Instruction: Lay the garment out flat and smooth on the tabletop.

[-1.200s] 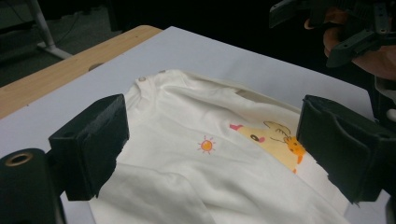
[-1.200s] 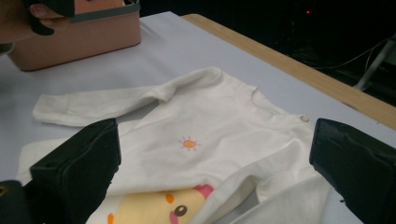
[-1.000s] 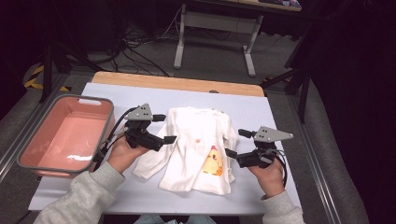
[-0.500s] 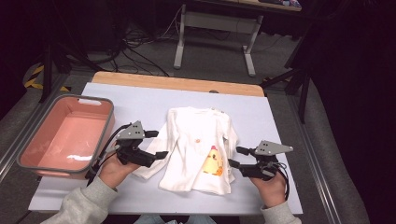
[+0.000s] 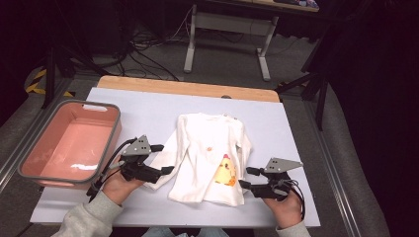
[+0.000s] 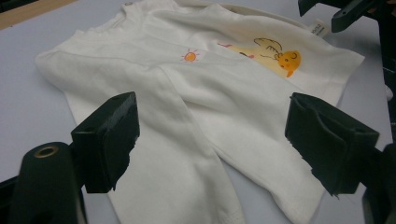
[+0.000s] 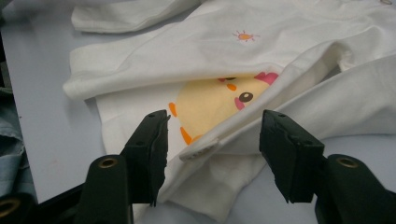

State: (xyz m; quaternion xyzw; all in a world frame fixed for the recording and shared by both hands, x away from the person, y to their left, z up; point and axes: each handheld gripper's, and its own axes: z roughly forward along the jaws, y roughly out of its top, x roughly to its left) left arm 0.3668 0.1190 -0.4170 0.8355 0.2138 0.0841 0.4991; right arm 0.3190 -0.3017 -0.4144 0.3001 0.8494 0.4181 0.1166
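- High view: one small white long-sleeved cotton shirt point(image 5: 207, 153) lies flat at the middle of the pale lilac table top point(image 5: 148, 106), one sleeve folded over the front, one sleeve spread toward the left.
- High view: one pink rectangular plastic tub with a grey rim point(image 5: 69, 148) stands at the table's left edge, apart from the shirt.
- Two grippers: the left gripper point(image 5: 165, 159) is at the spread sleeve, the right gripper point(image 5: 247, 177) at the shirt's lower right hem.
- Left gripper view: both black jaws stand wide apart above the sleeve, pinching nothing.
- Right gripper view: jaws spread either side of the folded sleeve's cuff point(image 7: 201, 149), beside one yellow chick print point(image 7: 212, 107) and one orange sun print point(image 7: 244, 35).
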